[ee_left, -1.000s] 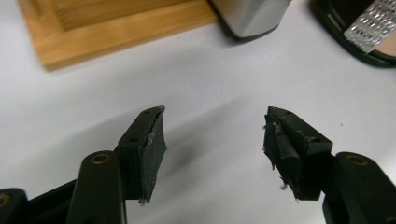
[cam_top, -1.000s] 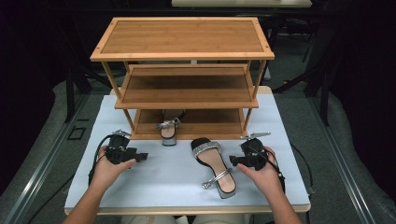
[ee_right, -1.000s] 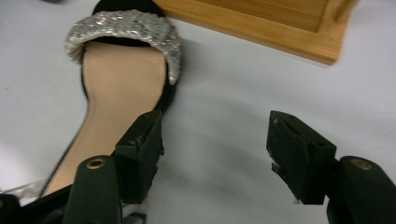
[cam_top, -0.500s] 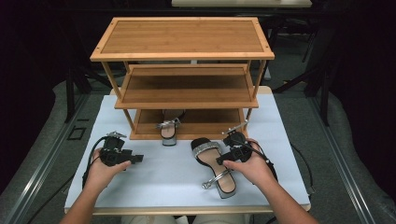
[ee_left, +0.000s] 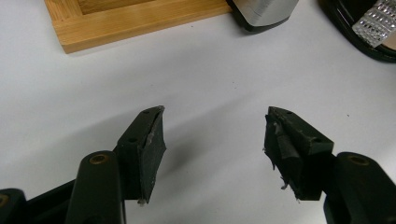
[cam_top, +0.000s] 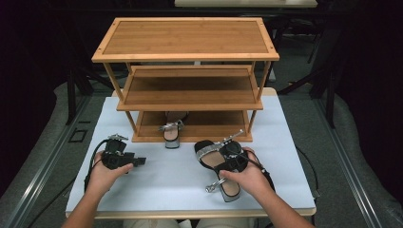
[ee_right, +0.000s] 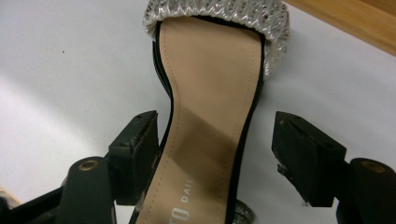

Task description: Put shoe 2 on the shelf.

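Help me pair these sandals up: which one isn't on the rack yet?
The sandal lying on the white table in front of the rack, between the right gripper's open jaws. The other sandal sits on the bottom shelf.

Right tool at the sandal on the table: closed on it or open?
Open. In the right gripper view the right tool straddles the sandal, with a gap beside one pad.

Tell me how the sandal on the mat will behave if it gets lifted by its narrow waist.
The sandal looks stiff-soled, so it should lift as one piece. Its loose ankle strap and buckle will probably dangle. The smooth black sole edge may be slippery, and the right tool straddles the waist, jaws open, so the heel end might sag.
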The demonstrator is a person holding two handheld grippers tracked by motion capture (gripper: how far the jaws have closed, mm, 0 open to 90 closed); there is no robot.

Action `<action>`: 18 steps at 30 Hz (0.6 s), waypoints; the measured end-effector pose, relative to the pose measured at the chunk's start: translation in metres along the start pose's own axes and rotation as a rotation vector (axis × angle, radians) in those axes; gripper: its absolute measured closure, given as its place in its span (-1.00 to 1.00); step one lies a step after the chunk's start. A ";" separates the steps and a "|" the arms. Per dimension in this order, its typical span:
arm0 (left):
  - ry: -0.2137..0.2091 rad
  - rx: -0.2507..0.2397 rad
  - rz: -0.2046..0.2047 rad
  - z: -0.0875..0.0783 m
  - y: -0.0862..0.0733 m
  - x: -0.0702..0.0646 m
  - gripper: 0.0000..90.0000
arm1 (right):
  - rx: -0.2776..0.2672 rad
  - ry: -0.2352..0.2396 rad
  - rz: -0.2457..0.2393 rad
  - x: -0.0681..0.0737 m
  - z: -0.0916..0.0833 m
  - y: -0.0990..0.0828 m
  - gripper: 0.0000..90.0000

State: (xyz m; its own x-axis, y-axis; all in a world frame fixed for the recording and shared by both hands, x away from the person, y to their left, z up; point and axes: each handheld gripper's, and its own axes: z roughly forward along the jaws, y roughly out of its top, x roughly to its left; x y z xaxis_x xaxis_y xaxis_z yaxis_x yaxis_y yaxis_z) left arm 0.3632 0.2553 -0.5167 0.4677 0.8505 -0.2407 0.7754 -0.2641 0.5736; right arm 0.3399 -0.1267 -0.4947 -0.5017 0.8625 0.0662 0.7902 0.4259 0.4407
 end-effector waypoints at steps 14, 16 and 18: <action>-0.003 0.012 -0.007 0.005 -0.002 0.001 -0.16 | 0.016 -0.011 0.013 0.008 0.018 -0.009 -0.35; -0.004 0.013 -0.007 0.005 -0.002 0.001 -0.16 | 0.018 -0.009 0.019 0.008 0.019 -0.010 -0.35; -0.003 0.013 -0.007 0.005 -0.002 0.001 -0.16 | 0.021 -0.011 0.020 0.007 0.020 -0.010 -0.35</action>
State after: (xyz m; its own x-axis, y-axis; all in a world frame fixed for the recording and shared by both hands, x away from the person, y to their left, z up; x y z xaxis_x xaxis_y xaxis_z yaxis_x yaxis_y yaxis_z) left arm 0.3642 0.2540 -0.5223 0.4631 0.8511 -0.2472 0.7845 -0.2638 0.5612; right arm 0.3353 -0.1191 -0.5164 -0.4817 0.8739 0.0654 0.8076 0.4137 0.4203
